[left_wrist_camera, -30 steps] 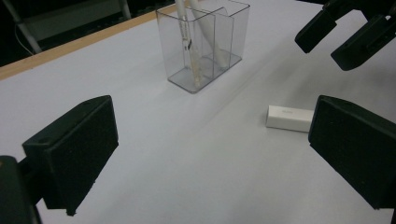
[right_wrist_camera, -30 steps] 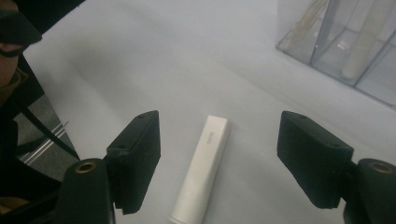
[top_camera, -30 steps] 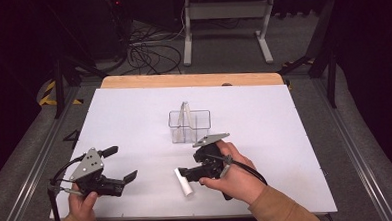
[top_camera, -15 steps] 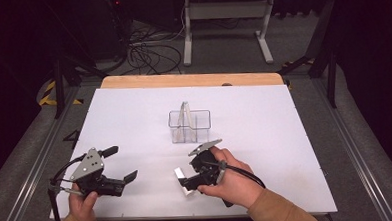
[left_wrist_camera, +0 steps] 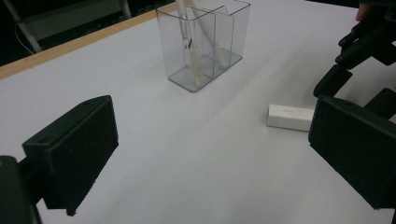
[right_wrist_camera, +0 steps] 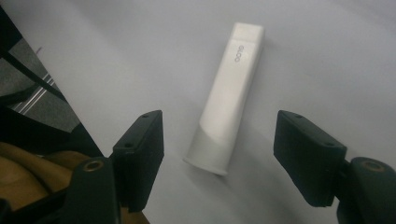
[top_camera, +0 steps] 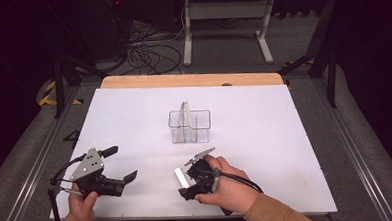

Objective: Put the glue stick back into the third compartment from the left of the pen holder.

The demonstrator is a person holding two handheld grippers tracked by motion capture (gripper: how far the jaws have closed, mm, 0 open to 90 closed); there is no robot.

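right gripper view: white tube (right_wrist_camera: 229, 98) between tongs (right_wrist_camera: 219, 158)

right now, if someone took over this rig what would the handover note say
Left gripper: open, nothing between its jaws, held low over the near left of the white table.
Right gripper: open, jaws straddling the flat white plastic stick with grey lettering, pads not yet touching it.
The stick lies flat on the table, near the front edge. The clear plastic divided holder stands mid-table with slim white pens leaning in it.
Done: right gripper lined up over the stick.
Left: close on the stick and lift it; it probably goes into the holder.
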